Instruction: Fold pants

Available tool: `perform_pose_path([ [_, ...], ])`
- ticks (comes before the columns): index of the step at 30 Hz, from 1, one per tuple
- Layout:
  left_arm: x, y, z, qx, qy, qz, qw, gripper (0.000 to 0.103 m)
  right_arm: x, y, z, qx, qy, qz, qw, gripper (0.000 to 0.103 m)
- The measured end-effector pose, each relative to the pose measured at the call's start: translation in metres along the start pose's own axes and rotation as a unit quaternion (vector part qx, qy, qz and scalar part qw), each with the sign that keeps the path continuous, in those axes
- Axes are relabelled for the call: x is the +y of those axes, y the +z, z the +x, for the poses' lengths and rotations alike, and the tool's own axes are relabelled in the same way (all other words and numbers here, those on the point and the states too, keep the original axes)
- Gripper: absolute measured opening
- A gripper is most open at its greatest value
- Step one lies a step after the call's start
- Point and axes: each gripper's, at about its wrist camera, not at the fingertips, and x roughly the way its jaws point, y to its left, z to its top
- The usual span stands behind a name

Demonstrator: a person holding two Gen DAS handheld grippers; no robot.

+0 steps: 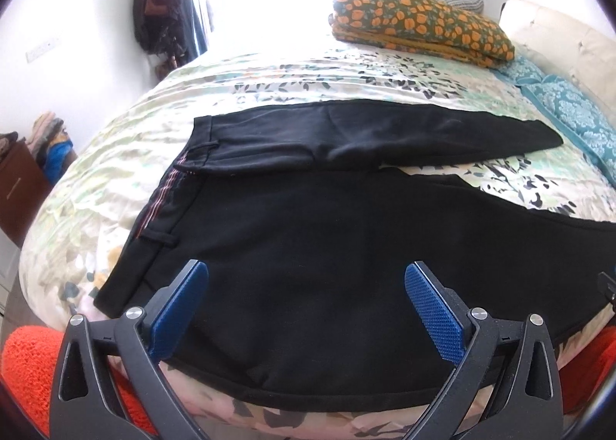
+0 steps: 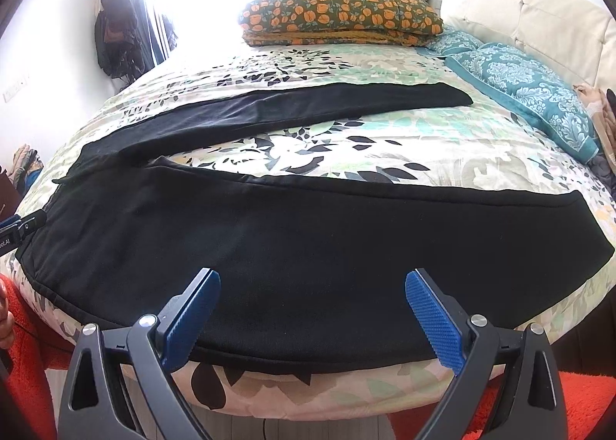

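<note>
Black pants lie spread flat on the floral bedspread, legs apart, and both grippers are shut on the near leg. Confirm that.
Not quite: both grippers are open. The left gripper and right gripper hover over the black pants in their wrist views, gripping nothing. The rest stands.

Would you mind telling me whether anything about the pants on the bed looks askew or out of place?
The black pants lie flat, but the legs splay apart in a V, bedspread showing between them. The near leg's edge hangs past the mattress edge. Both grippers are open, holding nothing.
</note>
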Motion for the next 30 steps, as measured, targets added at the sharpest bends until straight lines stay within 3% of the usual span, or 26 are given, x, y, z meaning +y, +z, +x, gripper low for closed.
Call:
perform_pose_path([
  [23,0.000,0.000,-0.001,0.008,-0.013,-0.020,0.9997,0.102,-0.002,0.003,-0.007,-0.019,0.000,0.003,1.000,0.097],
  [30,0.016,0.001,0.006,0.024,-0.011,-0.051,0.9983,0.102,-0.008,0.004,-0.011,-0.029,-0.003,0.015,0.999,0.097],
])
